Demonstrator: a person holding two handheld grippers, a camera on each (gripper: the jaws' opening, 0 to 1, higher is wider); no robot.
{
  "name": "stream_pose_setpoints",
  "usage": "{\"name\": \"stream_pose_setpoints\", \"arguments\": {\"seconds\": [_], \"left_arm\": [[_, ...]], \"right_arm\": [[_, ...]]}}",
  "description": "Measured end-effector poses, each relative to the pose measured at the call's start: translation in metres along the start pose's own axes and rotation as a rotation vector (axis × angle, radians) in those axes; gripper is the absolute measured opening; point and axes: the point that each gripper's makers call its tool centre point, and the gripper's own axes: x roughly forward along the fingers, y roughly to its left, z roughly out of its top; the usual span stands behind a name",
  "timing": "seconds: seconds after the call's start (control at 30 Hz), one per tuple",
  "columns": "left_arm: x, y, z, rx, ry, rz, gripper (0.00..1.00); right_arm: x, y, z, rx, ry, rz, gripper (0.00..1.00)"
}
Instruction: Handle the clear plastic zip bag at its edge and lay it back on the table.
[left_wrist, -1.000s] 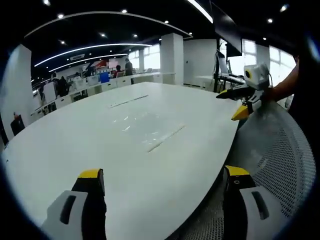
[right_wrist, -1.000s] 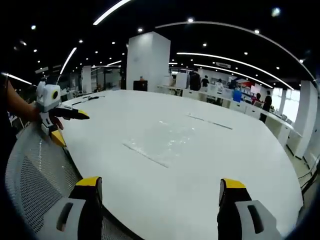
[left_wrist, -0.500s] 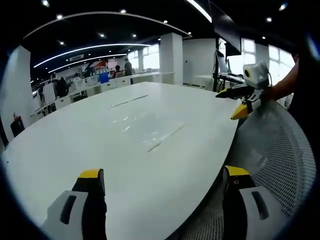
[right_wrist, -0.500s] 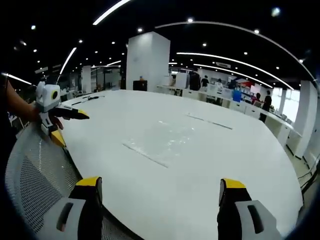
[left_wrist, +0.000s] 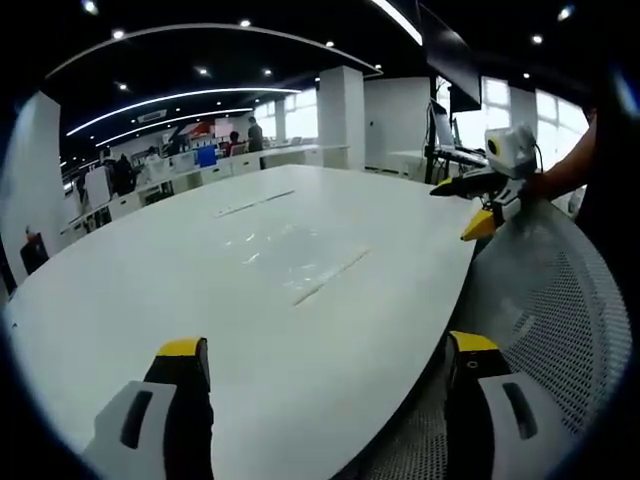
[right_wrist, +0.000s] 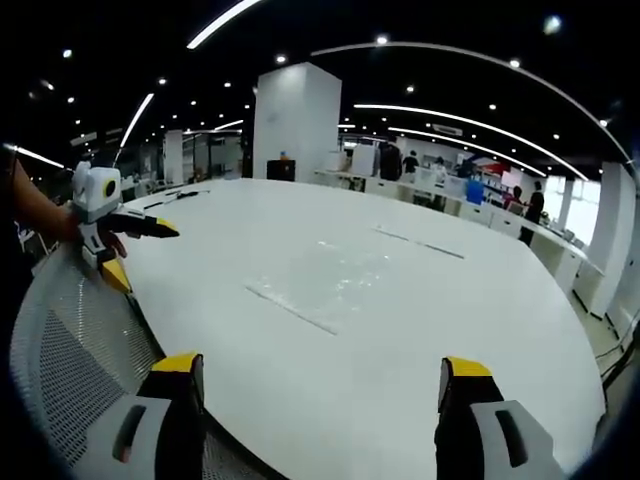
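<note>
Clear plastic zip bag (left_wrist: 292, 256) lay flat mid-counter (left_wrist: 150, 290), well ahead of our open, empty left hand-held gripper (left_wrist: 320, 350) and right hand-held gripper (right_wrist: 312, 372), neither plainly nearer.

Left gripper view: low at the near edge of the white table (left_wrist: 150, 270), facing across it, mesh chair back (left_wrist: 560, 310) at lower right. Right gripper view: same low spot, facing across, chair at lower left. Shared by both: the table top with the clear bag (left_wrist: 300, 255) mid-frame.
</note>
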Motion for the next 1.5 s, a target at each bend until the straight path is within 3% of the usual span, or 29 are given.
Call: {"name": "stream_pose_setpoints", "arguments": {"seconds": [1.5], "left_arm": [[-0.0001,-0.0009,0.0053,-0.008,-0.008,0.006,0.99]], "right_arm": [[-0.0007,-0.0033,-0.0003,-0.005,0.001,-0.016,1.00]]}}
